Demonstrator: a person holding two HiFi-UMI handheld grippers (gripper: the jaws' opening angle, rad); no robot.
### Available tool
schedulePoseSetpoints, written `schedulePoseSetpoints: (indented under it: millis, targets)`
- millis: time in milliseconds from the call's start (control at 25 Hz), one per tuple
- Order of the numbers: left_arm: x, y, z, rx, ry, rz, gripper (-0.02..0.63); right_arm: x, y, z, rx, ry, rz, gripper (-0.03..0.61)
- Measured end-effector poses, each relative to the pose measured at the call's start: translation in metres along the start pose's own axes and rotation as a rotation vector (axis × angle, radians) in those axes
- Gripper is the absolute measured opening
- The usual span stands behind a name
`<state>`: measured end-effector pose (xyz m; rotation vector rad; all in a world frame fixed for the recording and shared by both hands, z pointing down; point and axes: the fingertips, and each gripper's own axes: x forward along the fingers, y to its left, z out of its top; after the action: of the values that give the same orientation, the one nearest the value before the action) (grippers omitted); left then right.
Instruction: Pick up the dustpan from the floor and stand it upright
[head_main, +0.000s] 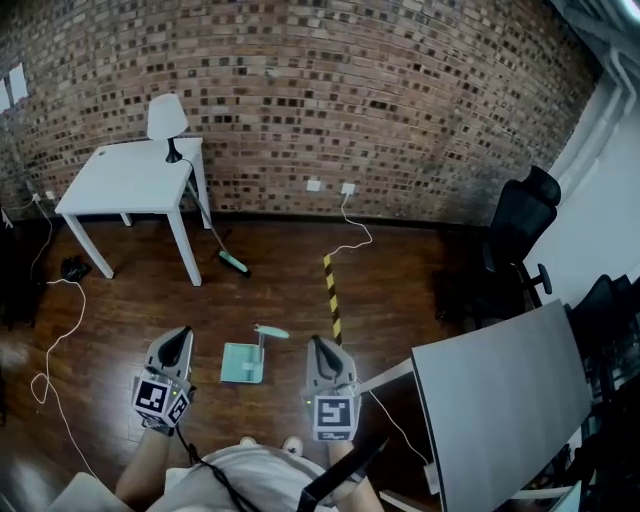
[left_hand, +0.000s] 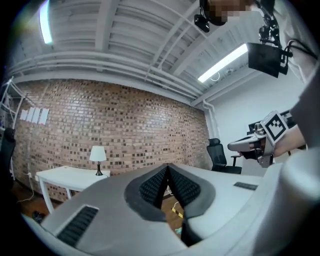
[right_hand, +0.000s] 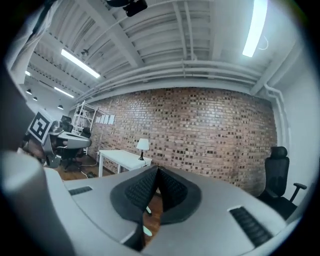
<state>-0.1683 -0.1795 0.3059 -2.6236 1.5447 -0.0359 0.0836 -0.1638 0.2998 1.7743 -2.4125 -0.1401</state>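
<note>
Shut pad against pad on the left gripper (head_main: 180, 338), with nothing caught between; shut and empty likewise on the right gripper (head_main: 318, 346). Between the two sets of fingertips in the head view, down on the wooden floor (head_main: 120, 300) and touching neither: the pale green dustpan (head_main: 243, 364), handle on the side nearer the right fingertips. Beyond the fingertips, a yellow-and-black floor strip (head_main: 331, 296), a broom (head_main: 212, 232) leaning at a white table (head_main: 125, 180) with a lamp (head_main: 167, 120), then the brick wall (head_main: 380, 90).

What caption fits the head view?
Left gripper and right gripper, both shut, flank a teal dustpan on the wood floor.
</note>
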Motion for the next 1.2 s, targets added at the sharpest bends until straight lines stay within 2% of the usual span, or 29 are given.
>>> schedulePoseSetpoints:
  millis: [120, 280, 440, 640, 880, 1040, 1200]
  targets:
    - [-0.001, -0.008, 0.017, 0.02, -0.041, 0.001, 0.0, -0.008, -0.001, 0.017, 0.0, -0.042, 0.001, -0.002]
    - [-0.003, -0.024, 0.029, 0.017, -0.028, -0.012, 0.0, -0.021, -0.001, 0.019, 0.015, -0.063, 0.0, -0.003]
    - [-0.01, -0.032, 0.025, 0.021, -0.044, -0.022, -0.002, -0.03, 0.003, 0.021, 0.021, -0.063, 0.006, -0.003]
    - [-0.022, -0.05, 0.016, 0.041, -0.005, -0.057, 0.0, -0.05, 0.004, 0.015, 0.025, -0.028, -0.006, -0.003]
    - [-0.057, -0.055, 0.013, 0.009, 0.009, -0.085, -0.001, -0.081, 0.016, 0.023, 0.007, -0.004, -0.04, -0.002]
    - [-0.079, -0.053, -0.007, -0.007, 0.068, -0.06, -0.002, -0.105, 0.015, 0.021, 0.056, 0.006, -0.083, -0.002]
    - [-0.114, -0.059, -0.01, -0.017, 0.066, -0.015, -0.002, -0.138, 0.017, 0.017, 0.049, 0.001, -0.085, -0.002]
